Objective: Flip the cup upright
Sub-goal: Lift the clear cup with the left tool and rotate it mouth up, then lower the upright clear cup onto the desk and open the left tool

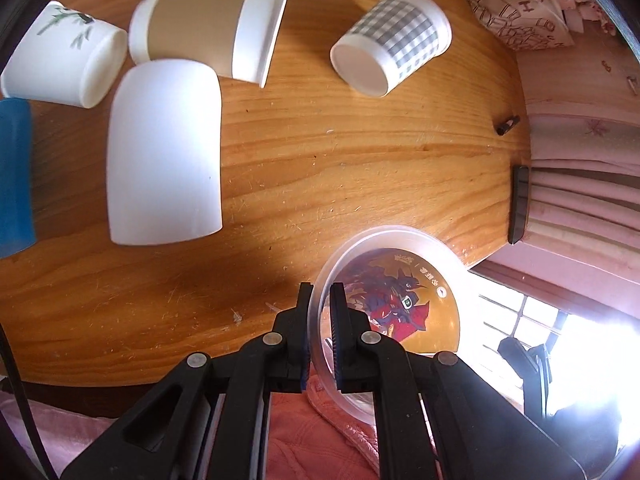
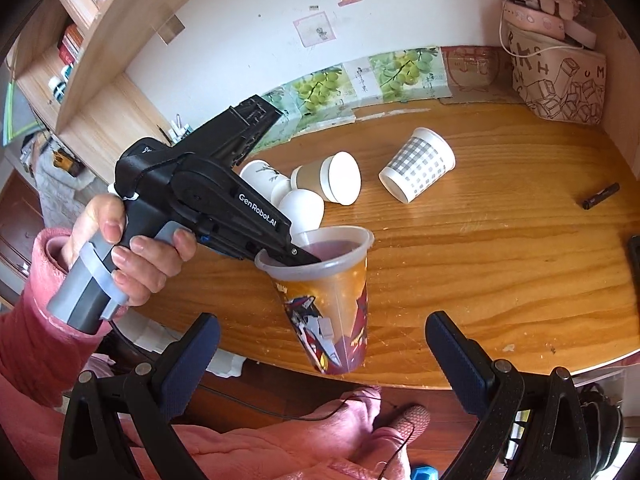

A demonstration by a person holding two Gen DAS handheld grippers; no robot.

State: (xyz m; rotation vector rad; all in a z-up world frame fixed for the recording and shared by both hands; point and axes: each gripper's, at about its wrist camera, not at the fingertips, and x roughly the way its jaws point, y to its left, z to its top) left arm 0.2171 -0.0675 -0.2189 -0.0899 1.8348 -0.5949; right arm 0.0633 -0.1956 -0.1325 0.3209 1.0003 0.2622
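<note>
A clear plastic cup with a gold and red cartoon print [image 2: 332,312] stands nearly upright at the table's front edge, tilted a little. My left gripper [image 1: 320,336] is shut on its rim, one finger inside and one outside; in the right wrist view it reaches [image 2: 288,254] in from the left. The cup also shows in the left wrist view [image 1: 400,300]. My right gripper [image 2: 320,344] is open and empty, its fingers wide on either side of the cup, near the table edge.
Several paper cups lie on their sides on the wooden table [image 2: 500,272]: a plain white one [image 1: 164,152], a brown-sleeved one [image 1: 208,28], a bamboo-print one [image 1: 60,56] and a checked one [image 1: 396,40]. A small dark object [image 2: 600,196] and a printed bag [image 2: 560,80] sit at right.
</note>
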